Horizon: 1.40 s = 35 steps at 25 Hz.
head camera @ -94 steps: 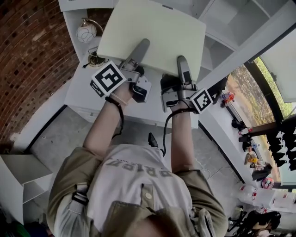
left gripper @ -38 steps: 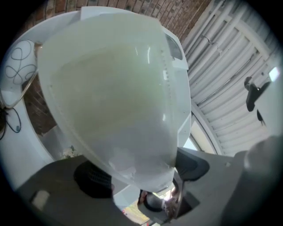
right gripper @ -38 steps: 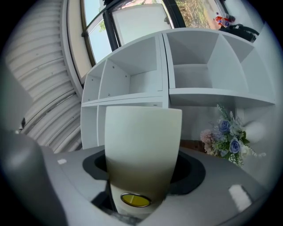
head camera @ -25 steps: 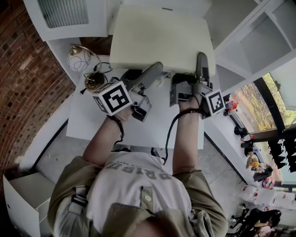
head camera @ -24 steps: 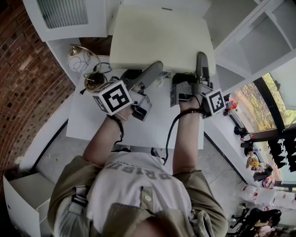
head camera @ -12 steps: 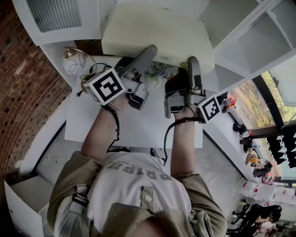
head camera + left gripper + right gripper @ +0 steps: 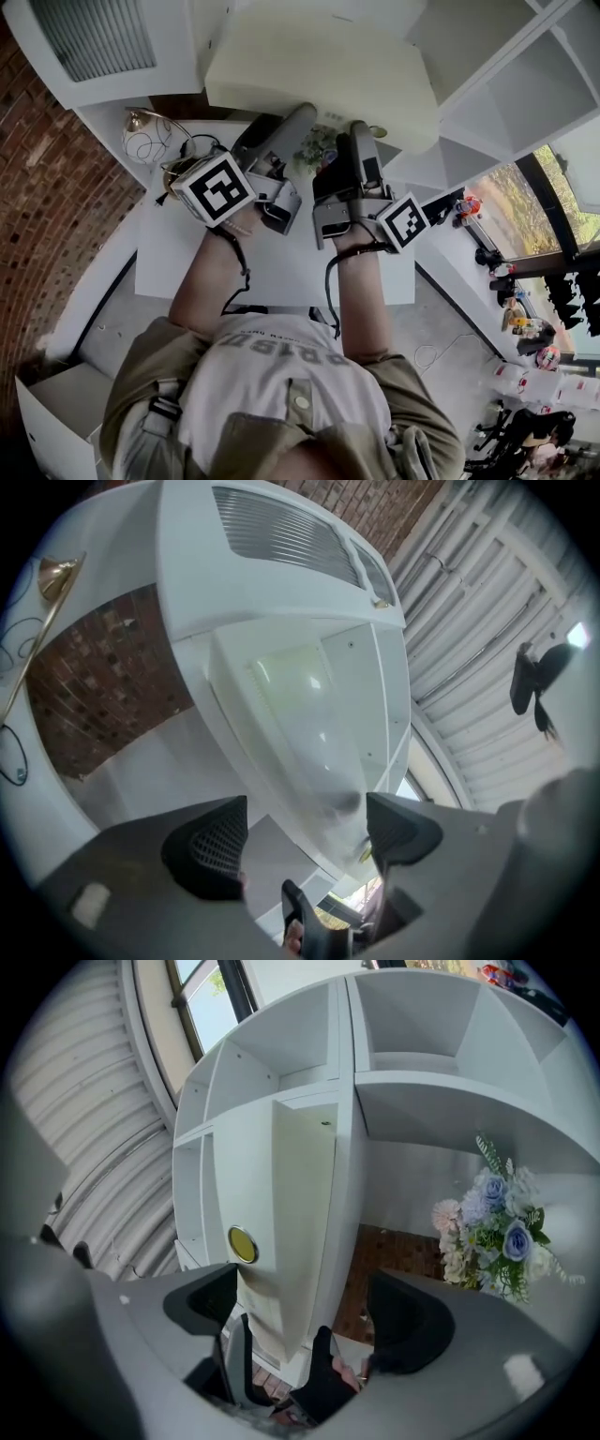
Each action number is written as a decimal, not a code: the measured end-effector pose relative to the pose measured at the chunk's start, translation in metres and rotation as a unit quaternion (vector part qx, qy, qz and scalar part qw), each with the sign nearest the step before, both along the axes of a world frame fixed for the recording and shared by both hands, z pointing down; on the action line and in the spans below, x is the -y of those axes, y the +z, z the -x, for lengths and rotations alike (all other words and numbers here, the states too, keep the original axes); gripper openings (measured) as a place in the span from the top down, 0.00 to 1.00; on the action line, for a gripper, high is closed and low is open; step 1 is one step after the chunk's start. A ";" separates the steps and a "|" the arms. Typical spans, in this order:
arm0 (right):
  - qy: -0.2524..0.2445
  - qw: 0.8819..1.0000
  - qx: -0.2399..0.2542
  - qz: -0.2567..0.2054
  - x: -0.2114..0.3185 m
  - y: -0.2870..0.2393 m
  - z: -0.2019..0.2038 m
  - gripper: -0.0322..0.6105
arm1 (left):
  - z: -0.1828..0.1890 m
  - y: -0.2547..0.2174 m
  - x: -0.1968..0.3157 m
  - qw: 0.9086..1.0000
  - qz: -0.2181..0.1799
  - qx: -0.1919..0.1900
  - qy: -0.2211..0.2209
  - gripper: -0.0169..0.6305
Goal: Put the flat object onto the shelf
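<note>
Flat object: pale cream rectangular panel, thin, with rounded corners.
Mark: a round yellow spot near its front edge.
Pose: lying flat and level, long front edge toward the person.
Place: resting on a board of the shelf.
Shelf: white open unit of square compartments.

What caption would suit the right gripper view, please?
Right gripper, jaws opening and empty, facing the flat board on the shelf beside flowers.

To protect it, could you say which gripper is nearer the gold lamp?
The left gripper: the gold lamp stands close beside it, whereas the right gripper, jaws opening with the cream board's edge between them, is beyond the flowers.
</note>
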State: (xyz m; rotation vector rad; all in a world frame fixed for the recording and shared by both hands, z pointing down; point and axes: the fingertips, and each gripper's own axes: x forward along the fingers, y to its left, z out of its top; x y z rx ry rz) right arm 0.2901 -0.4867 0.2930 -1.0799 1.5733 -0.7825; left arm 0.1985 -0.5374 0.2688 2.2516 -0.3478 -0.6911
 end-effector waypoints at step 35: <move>0.062 0.997 -0.025 0.042 0.047 0.009 -0.046 0.43 | -0.026 0.026 0.051 0.998 0.062 0.014 -0.023 0.42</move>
